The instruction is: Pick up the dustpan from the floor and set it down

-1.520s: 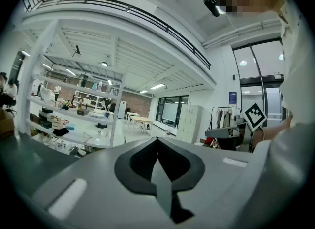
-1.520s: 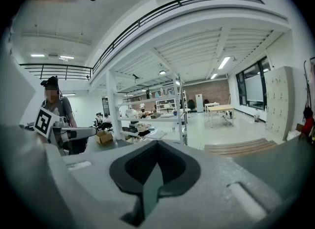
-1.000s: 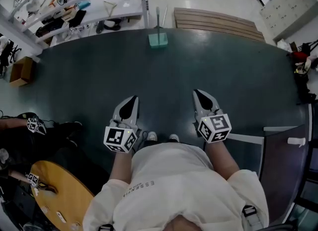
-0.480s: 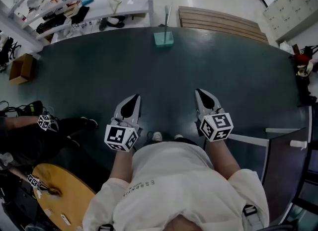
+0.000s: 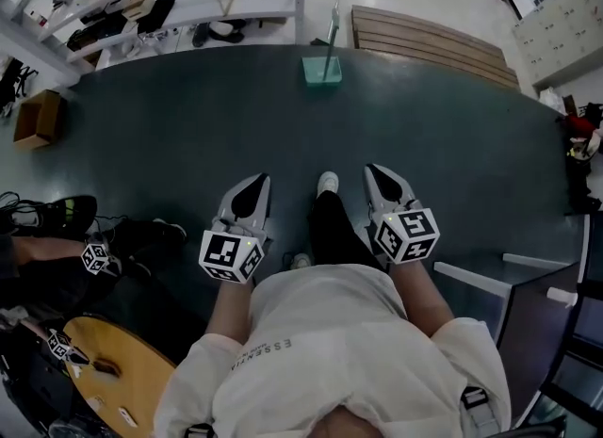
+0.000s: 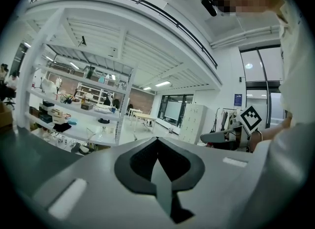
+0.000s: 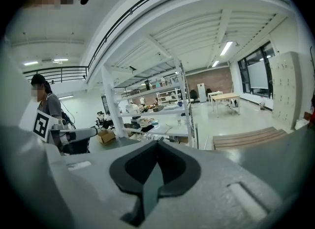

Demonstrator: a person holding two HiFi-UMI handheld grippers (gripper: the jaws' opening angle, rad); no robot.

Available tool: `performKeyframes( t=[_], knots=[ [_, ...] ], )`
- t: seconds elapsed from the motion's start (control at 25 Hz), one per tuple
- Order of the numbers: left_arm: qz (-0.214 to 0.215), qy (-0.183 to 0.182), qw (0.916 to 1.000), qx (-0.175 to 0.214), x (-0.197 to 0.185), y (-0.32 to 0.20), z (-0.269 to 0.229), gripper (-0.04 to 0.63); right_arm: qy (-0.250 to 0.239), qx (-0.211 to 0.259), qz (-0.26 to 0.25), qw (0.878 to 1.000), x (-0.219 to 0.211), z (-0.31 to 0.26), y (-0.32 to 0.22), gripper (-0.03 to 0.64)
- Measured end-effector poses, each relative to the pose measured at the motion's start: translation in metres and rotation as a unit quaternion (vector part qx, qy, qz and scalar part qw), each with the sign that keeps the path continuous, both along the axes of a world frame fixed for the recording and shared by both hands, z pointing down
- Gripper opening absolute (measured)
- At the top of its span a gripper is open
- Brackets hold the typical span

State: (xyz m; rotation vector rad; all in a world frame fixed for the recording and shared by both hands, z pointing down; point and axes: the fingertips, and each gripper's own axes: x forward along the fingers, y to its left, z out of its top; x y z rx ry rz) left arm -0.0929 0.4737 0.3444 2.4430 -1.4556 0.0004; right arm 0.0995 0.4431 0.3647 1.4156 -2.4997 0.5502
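Observation:
A teal dustpan [image 5: 321, 70] with an upright grey handle stands on the dark floor mat [image 5: 188, 135], far ahead of both grippers. In the head view my left gripper [image 5: 254, 185] and right gripper [image 5: 375, 173] are held side by side at waist height and point forward toward it. The jaws of each meet at the tip with nothing between them. The left gripper view shows my left gripper [image 6: 157, 140] shut and empty, and the right gripper view shows my right gripper [image 7: 157, 143] the same. The dustpan is not clearly visible in either gripper view.
White shelving [image 5: 141, 3] with clutter stands at the far left beyond the mat. A slatted wooden platform [image 5: 433, 42] lies behind the dustpan to the right. A cardboard box [image 5: 38, 118], a round wooden table [image 5: 118, 380] and another seated person [image 5: 57, 257] are at the left.
I have walked forward: the dustpan and shelving sit closer and shifted right in the head view. One leg has swung ahead between the grippers. Both grippers stayed shut.

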Motion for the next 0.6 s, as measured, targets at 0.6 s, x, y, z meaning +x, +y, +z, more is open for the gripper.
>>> performKeyframes(
  t=[0.6],
  knots=[
    [-0.075,-0.006,0.9971,0.005,-0.008,-0.293,-0.019,0.017,0.014,-0.034,-0.039,0.999,0.012,0.021,-0.309,-0.006]
  ],
)
